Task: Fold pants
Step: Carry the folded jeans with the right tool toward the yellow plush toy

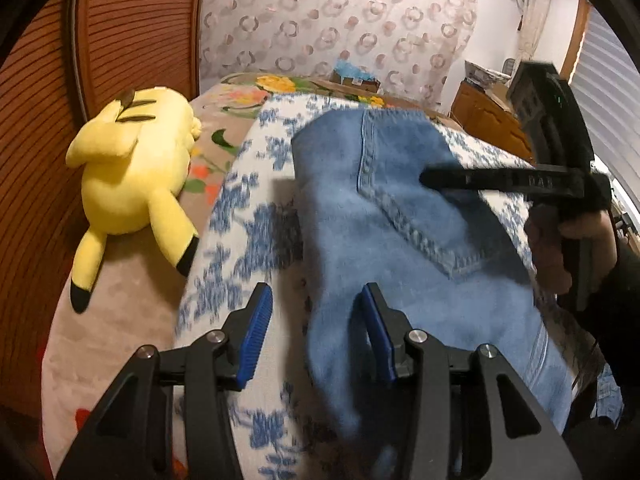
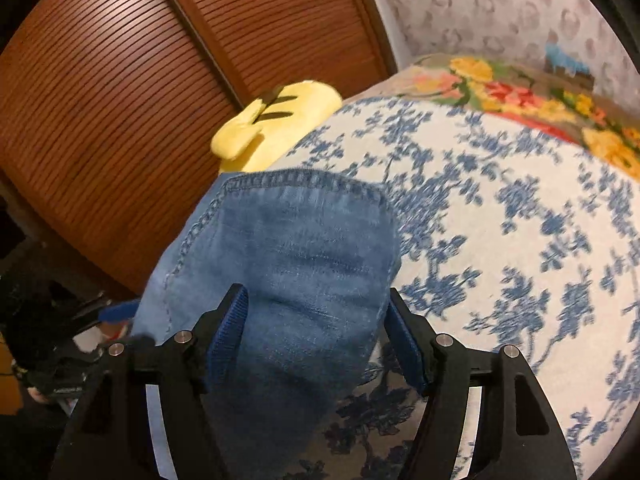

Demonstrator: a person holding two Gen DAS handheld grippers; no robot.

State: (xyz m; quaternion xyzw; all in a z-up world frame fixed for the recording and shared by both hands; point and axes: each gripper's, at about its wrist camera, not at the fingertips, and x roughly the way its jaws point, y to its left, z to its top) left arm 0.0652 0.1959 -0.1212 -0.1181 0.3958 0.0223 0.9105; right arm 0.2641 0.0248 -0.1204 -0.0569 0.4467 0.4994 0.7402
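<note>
While the jeans [image 1: 400, 248] were spread lengthwise on the bed's floral blanket [image 2: 500, 220], their hem end was framed by the spread right claw [image 2: 316, 336], and the half-spread, empty left claw [image 1: 316, 332] was held over their edge.

I see faded blue denim pants [image 1: 400, 240] on a white bedspread with blue floral print [image 2: 500, 220], a yellow plush toy with black tips [image 1: 136, 168], and my black tongs' blue pads [image 1: 256, 336].
</note>
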